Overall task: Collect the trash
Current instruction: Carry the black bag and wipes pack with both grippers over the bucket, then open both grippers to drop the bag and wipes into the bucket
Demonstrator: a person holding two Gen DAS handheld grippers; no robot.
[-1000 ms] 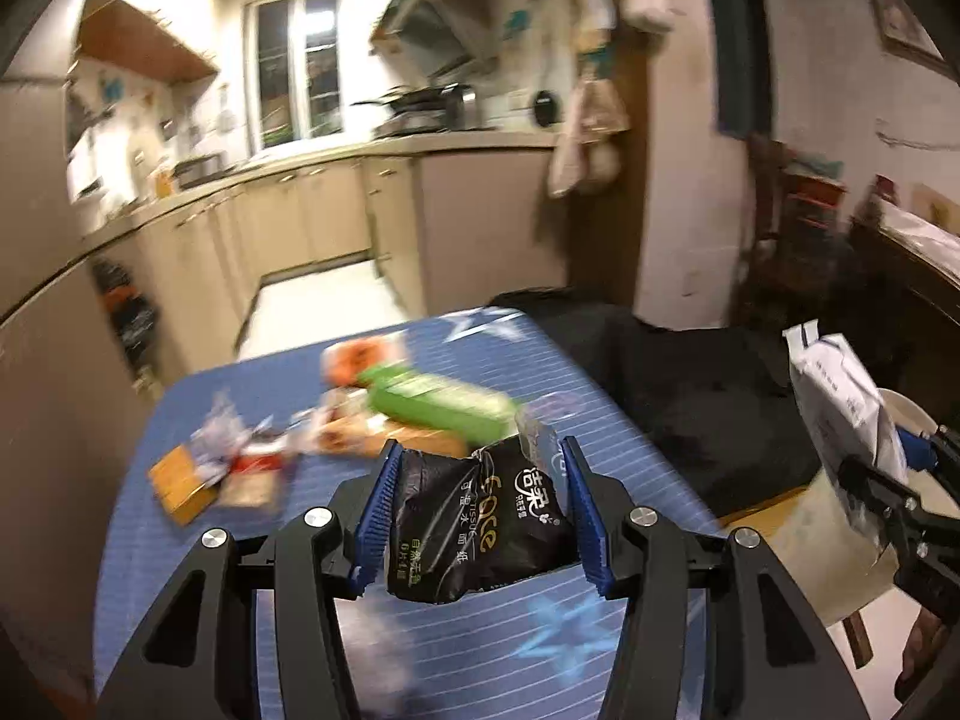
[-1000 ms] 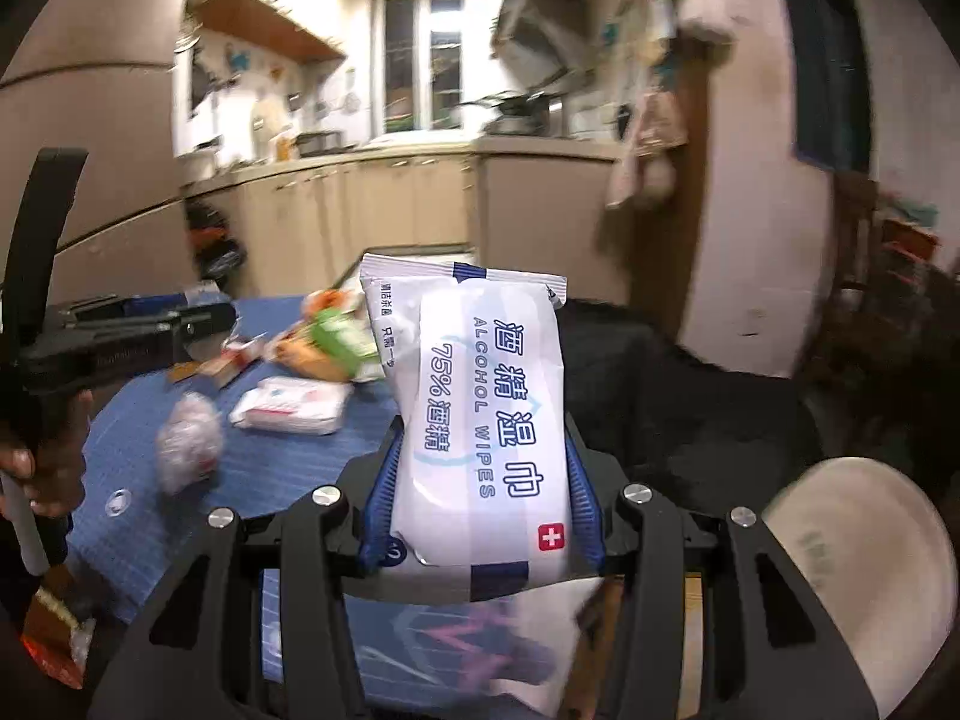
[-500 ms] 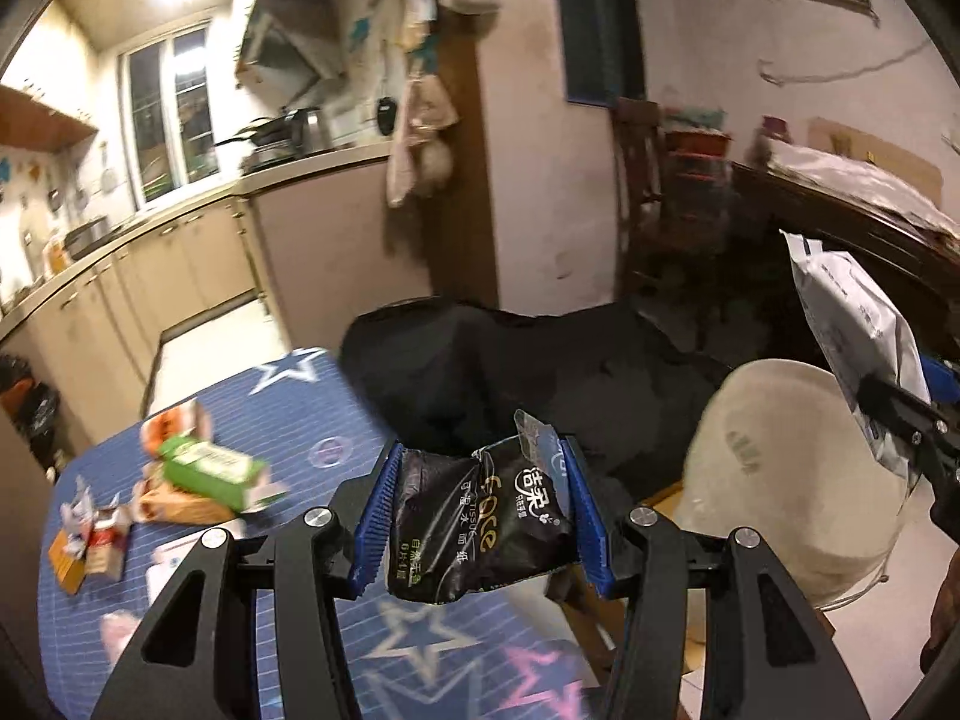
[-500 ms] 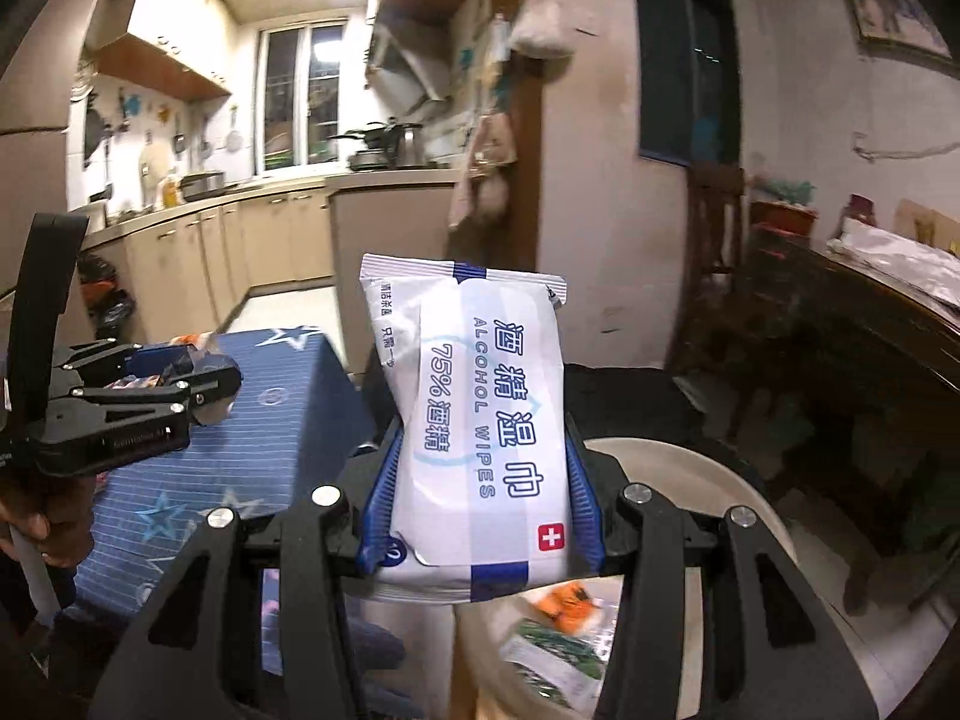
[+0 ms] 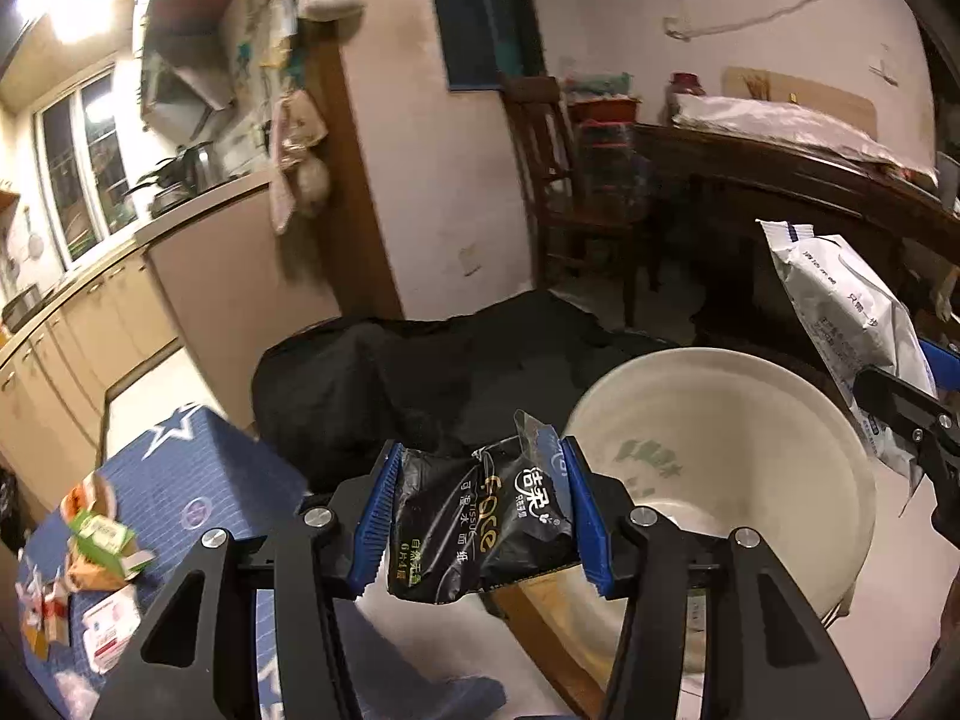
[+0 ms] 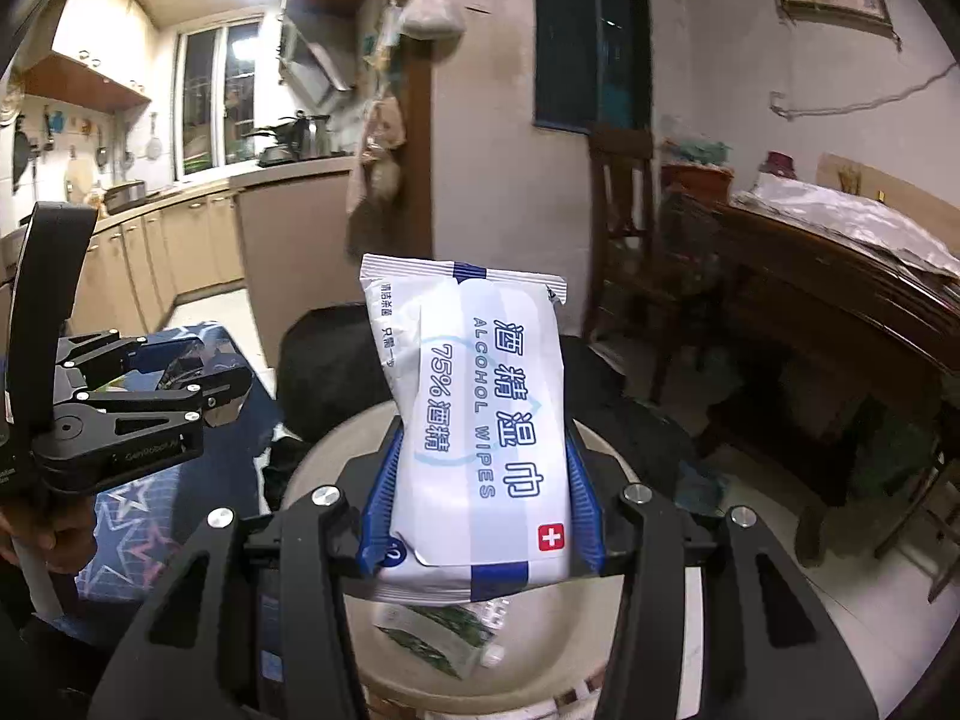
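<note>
Two tongs clamped: left tongs (image 5: 477,516) on black tissue pack (image 5: 480,525), right tongs (image 6: 477,498) on wipes pack (image 6: 474,420).

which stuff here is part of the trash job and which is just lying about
Job: tissue pack in left gripper, wipes pack in right gripper, white bin, litter on blue table.
Lying about: black cloth, chair, sideboard, kitchen counter.

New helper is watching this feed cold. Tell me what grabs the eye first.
The white alcohol wipes pack stands upright, clamped in the right gripper over the cream basin. The left gripper pinches a crumpled black tissue packet beside that basin's rim. More litter lies on the blue star-patterned table behind.
</note>
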